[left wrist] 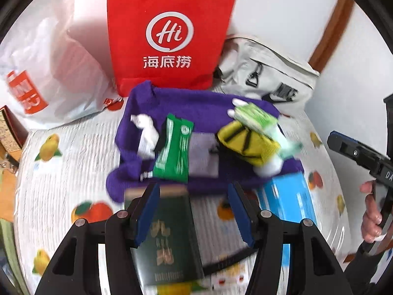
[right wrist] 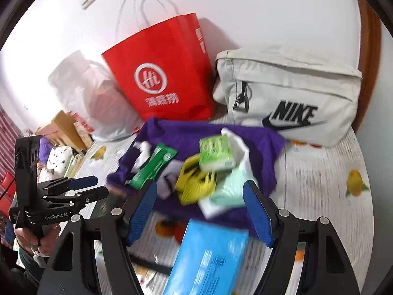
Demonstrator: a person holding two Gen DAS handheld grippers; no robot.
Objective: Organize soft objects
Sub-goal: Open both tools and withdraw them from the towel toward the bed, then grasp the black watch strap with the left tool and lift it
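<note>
Evidently nothing is gripped yet: the left gripper (left wrist: 194,211) hangs spread above a dark green box (left wrist: 169,236); the right gripper (right wrist: 200,211) is spread too, over a blue box (right wrist: 211,258); just beyond, socks (right wrist: 196,182) and packets lie heaped on a purple cloth (right wrist: 260,147); next, I judge, one gripper must descend and close on a single sock.

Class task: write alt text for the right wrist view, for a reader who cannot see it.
The open right gripper hovers over a purple cloth piled with a yellow sock, green tissue pack and green sachet. Behind stand a red paper bag and a white Nike bag.
</note>
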